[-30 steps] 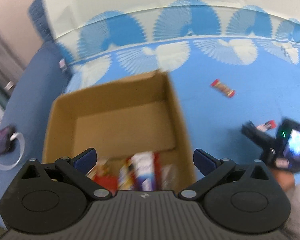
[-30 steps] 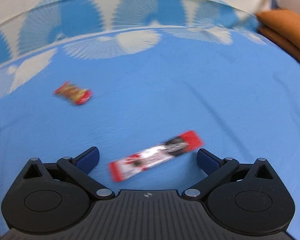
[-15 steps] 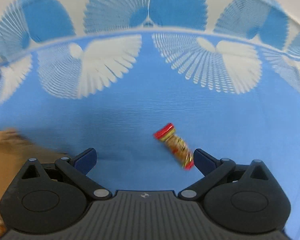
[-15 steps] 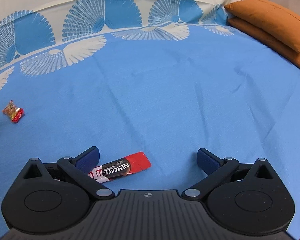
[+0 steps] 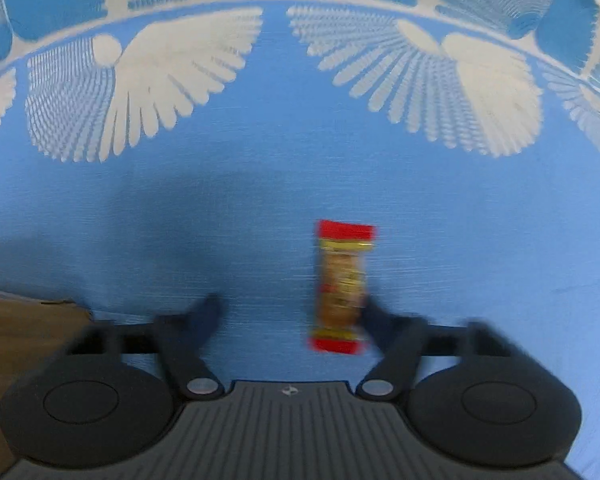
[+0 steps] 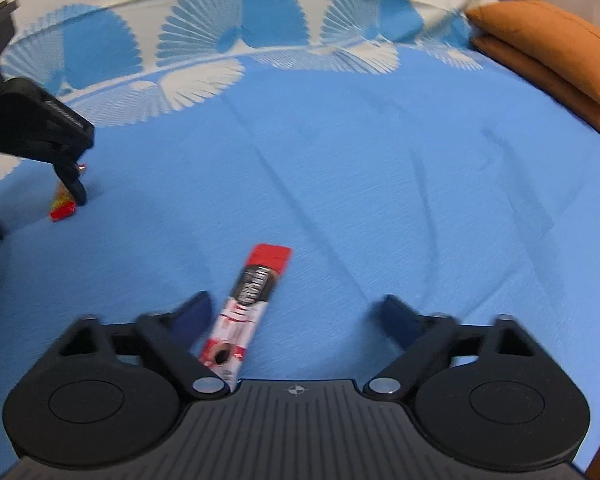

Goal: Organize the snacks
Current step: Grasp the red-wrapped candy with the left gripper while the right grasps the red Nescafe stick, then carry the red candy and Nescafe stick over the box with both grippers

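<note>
Closing over a small red-and-gold snack bar [image 5: 342, 286], the left gripper [image 5: 292, 312] points steeply down at the bed, so that its jaws can meet the wrapper from either side. The bar lies lengthwise between them, right against the right-hand finger, with a clear gap to the other; the pads do not yet press on it from both sides, so nothing is held. Blur on the fingers makes exact contact hard to judge. A corner of a cardboard box [image 5: 16, 328] shows at the lower left, probably where the snacks are being collected.

The right gripper [image 6: 296, 314] is likewise closing, at a shallower angle, over a red, black and white coffee stick [image 6: 252, 304]. The stick lies aslant, close beside the left-hand finger and running under the gripper body, with a wide gap on the other side. It rests flat on the blue bedspread [image 6: 380, 180]; an orange pillow [image 6: 552, 56] sits well away.
</note>
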Demonstrator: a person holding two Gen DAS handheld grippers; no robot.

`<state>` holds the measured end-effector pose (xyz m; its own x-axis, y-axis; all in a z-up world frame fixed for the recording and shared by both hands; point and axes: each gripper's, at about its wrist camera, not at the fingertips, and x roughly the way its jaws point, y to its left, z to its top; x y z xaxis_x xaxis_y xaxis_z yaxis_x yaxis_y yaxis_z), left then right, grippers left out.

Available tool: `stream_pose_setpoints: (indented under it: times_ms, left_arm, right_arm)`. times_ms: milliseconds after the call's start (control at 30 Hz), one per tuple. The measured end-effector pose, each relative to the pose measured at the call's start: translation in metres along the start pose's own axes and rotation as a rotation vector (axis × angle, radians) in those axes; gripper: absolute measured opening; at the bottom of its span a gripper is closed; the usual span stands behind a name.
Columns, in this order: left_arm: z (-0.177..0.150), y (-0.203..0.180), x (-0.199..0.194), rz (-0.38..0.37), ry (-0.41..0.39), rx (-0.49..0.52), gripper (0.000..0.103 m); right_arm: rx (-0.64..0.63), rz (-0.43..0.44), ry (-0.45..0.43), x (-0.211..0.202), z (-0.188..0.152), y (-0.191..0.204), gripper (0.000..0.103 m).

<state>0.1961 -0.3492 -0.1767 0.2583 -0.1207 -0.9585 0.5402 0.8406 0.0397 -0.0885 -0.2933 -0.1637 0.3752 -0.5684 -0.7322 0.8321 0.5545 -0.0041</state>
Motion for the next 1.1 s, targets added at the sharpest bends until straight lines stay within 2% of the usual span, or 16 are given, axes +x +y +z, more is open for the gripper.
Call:
stream_pose_setpoints:
  times_ms: [33,100,133,233,267,333,533,767,900,1100]
  left_arm:
    - [0.000,-0.003,-0.003,-0.012,0.013,0.031,0.025]
    - [-0.001,-0.008,-0.011,-0.030,0.033,0.073,0.018]
    - [-0.003,-0.008,-0.018,-0.036,0.019,0.088,0.018]
    - [-0.013,-0.001,-0.050,-0.066,-0.031,0.100,0.018]
    - [-0.018,0.001,-0.063,-0.072,-0.050,0.106,0.018]
    - [-0.033,0.001,-0.089,-0.072,-0.095,0.133,0.018]
    - [-0.083,0.011,-0.169,-0.110,-0.192,0.163,0.018]
    - [-0.156,0.050,-0.251,-0.170,-0.282,0.149,0.018]
    - [-0.201,0.088,-0.291,-0.153,-0.326,0.108,0.018]
    - [-0.271,0.159,-0.333,-0.060,-0.366,0.028,0.018]
  right_arm:
    - [-0.030,0.021,-0.002,-0.001,0.001,0.002,0.042]
    - [-0.077,0.035,-0.005,-0.001,0.003,0.007,0.020]
    - [-0.081,0.047,-0.005,-0.001,0.004,0.006,0.017]
    - [0.039,0.111,0.033,-0.009,0.014,-0.014,0.016]
    - [0.087,0.124,0.034,-0.017,0.018,-0.023,0.016]
    - [0.107,0.141,0.007,-0.039,0.026,-0.031,0.016]
    - [0.025,0.181,-0.082,-0.118,0.036,-0.044,0.016]
    - [-0.014,0.223,-0.123,-0.205,0.018,-0.044,0.016]
    - [-0.082,0.304,-0.152,-0.255,0.012,-0.030,0.017]
    - [-0.196,0.478,-0.154,-0.321,-0.002,0.004,0.017]
